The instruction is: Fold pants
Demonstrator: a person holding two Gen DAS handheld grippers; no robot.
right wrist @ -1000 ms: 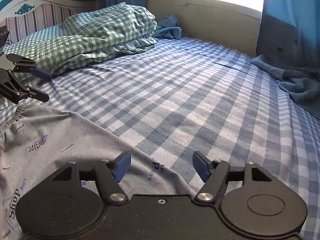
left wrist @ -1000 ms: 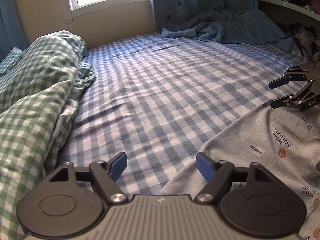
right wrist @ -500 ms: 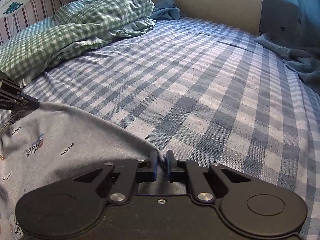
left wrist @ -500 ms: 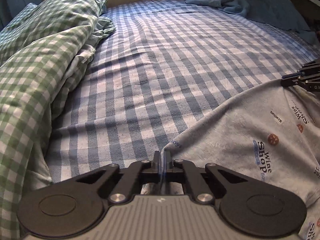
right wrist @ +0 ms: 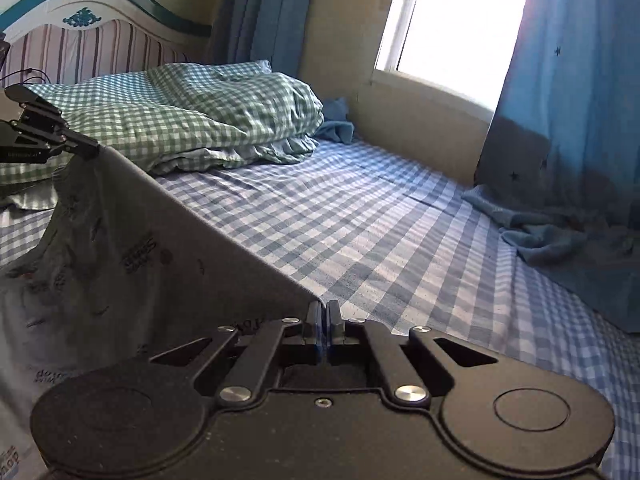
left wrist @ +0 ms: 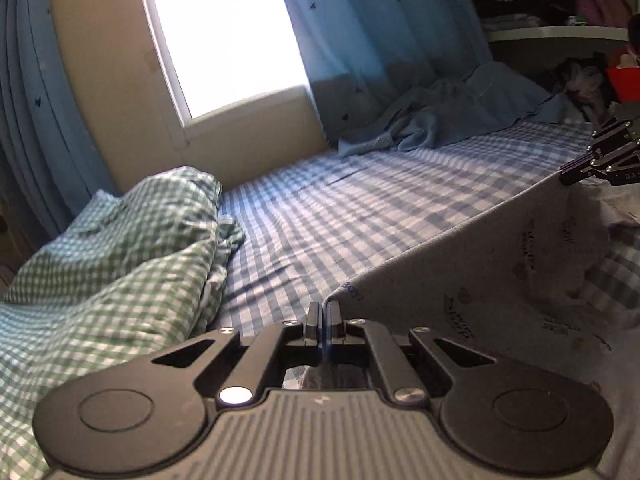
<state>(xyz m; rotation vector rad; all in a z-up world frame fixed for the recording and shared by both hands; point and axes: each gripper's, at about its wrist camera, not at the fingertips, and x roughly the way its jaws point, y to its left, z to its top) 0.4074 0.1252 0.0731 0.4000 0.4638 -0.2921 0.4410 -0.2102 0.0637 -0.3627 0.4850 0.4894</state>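
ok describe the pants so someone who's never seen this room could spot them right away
On the bed with the blue-and-white checked sheet, look at the near edge, where the grey printed cotton pants are stretched in a taut line between two black grippers. Unlike the green checked duvet, they carry small dark lettering.

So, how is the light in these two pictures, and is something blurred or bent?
Left wrist view: the window is blown out white, the lifted grey pants are backlit and dark, the green checked quilt is a little motion-blurred, and the window frame bows from the fisheye. Right wrist view: the window glares too, and the curtain glows blue.
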